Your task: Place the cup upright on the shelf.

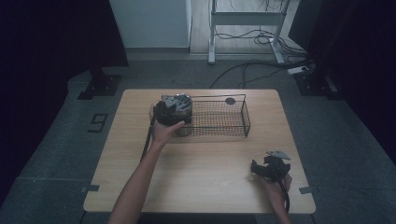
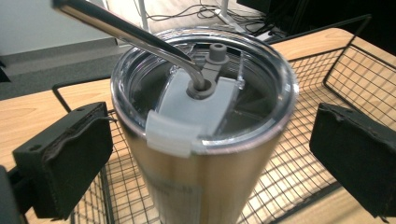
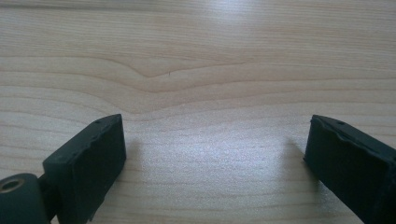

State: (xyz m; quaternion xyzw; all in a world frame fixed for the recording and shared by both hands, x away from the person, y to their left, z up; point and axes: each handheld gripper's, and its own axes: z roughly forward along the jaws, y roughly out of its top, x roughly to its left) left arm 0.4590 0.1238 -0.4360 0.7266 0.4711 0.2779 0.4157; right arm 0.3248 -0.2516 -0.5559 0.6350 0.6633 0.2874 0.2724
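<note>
Your left gripper (image 2: pixel 205 154) has its jaws spread either side of the tumbler (image 2: pixel 201 140), with a gap on each side, but the metal straw (image 2: pixel 126 32) slants up across the lid and blocks a straight way in from above. The wire basket (image 1: pixel 219 119) walls hem the tumbler in at the basket's left end near the worktop's (image 1: pixel 201 177) far edge. Your right gripper (image 3: pixel 215 158), jaws wide, has bare worktop ahead near the right front corner.
</note>
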